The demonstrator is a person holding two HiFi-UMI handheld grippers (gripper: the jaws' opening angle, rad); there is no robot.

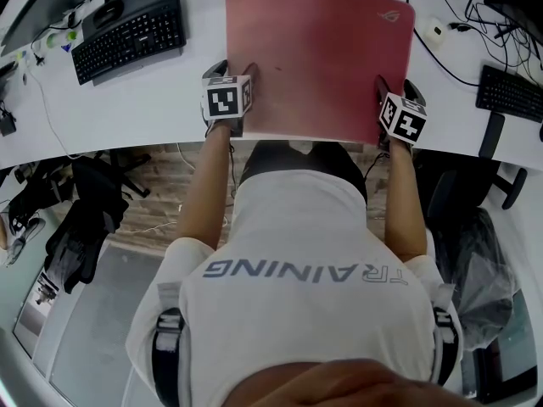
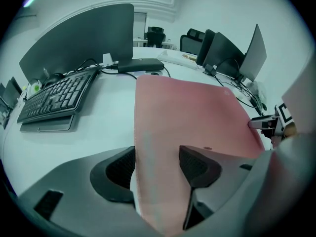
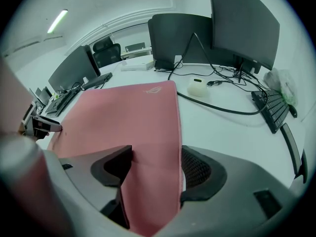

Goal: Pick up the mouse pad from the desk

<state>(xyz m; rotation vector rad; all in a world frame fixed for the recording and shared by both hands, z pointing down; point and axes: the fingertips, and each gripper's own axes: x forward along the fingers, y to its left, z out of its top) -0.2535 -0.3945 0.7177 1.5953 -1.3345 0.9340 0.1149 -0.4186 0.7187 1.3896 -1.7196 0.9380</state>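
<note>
1. One black keyboard lies angled at the far-left corner of the white desk. In the left gripper view a dark monitor stands behind it.
2. The left gripper, with its marker cube on top, points steeply down at the near-left corner of the mouse pad. Its jaws stand wide apart astride the mat's left edge. The left gripper view shows one jaw over bare desk and the other over the pink surface. A strip of the mat runs between them, and neither jaw face visibly presses on it.
3. The pink mouse pad lies in the middle of the desk, its near edge reaching the desk's near edge. A pale logo marks its far-right corner.
4. The right gripper points down at the mat's near-right corner. Its jaws are also spread wide. In the right gripper view one is over the pink surface and the other over bare desk, with the mat's right edge between them and not clamped.
5. A small white device sits just beside the mat's far-right corner, and a black cable runs past it.
6. A second black keyboard lies at the desk's right edge. Dark monitors stand along the far edge.
</note>
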